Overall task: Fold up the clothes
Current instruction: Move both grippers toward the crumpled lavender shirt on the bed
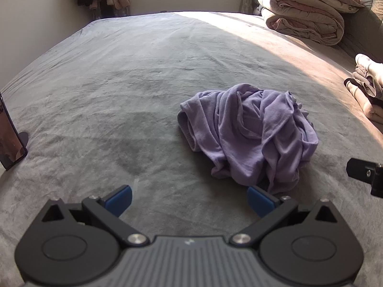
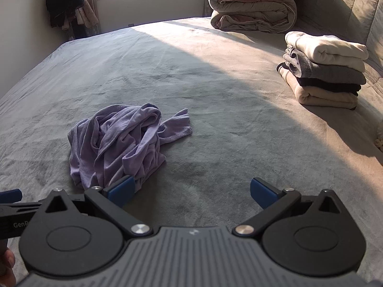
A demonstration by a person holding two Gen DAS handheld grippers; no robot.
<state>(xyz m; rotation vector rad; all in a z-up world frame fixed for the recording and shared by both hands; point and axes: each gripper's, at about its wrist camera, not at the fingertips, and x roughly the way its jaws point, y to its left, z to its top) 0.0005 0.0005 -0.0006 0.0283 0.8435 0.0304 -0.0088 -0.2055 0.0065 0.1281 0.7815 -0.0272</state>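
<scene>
A crumpled lilac garment (image 1: 249, 131) lies in a heap on the grey bed cover (image 1: 119, 83). My left gripper (image 1: 189, 199) hovers just short of it, open wide, its right blue pad near the heap's near edge and nothing between the fingers. In the right wrist view the same lilac garment (image 2: 119, 143) sits ahead and to the left. My right gripper (image 2: 191, 192) is open too, empty, with its left blue pad in front of the heap's near corner. A stack of folded clothes (image 2: 325, 71) rests at the right.
A rolled duvet (image 2: 253, 9) lies at the bed's far right by the headboard. A phone on a stand (image 1: 12, 134) is at the bed's left edge. Clothes hang in the far left corner (image 2: 64, 2). The right gripper's body (image 1: 366, 174) shows at the left view's edge.
</scene>
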